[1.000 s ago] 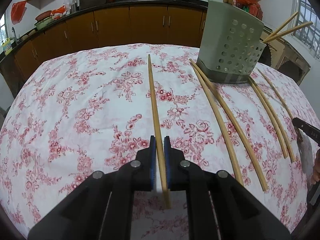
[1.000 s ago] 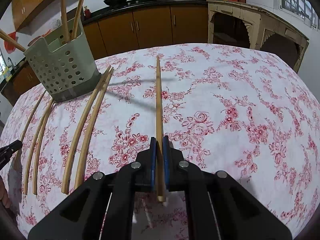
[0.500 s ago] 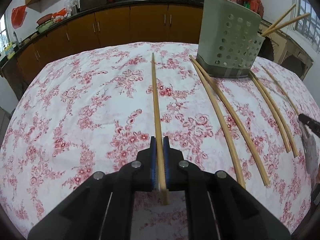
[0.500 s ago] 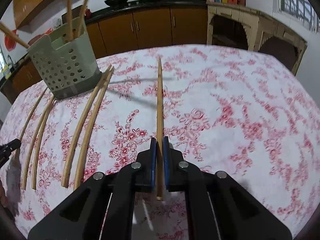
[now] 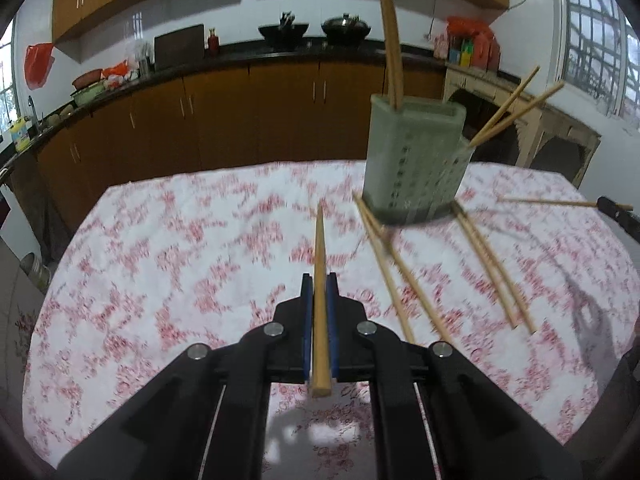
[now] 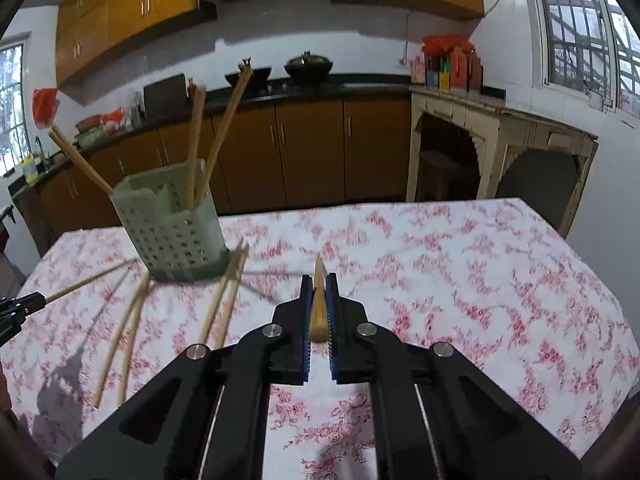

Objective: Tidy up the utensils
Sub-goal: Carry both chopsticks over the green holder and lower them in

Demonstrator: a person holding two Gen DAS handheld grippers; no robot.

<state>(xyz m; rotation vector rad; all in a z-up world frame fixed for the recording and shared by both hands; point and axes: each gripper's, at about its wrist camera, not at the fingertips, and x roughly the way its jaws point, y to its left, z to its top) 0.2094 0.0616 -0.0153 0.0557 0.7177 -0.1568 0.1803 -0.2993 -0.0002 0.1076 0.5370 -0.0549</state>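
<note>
4 chopsticks (image 5: 404, 280) lie beside green perforated holder (image 5: 416, 160).

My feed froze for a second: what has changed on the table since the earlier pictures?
Both tools have lifted their chopsticks clear of the tablecloth: the left tool stays shut on the left chopstick, the right tool on the right chopstick. Nothing was let go. The green holder and the two loose pairs beside it lie as before.

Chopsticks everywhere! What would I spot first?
Probably the chopstick pinched in the left tool, raised over the flowery cloth. Behind it to the right stands a green holder with sticks poking out, and two more pairs lie on the cloth by it.
</note>
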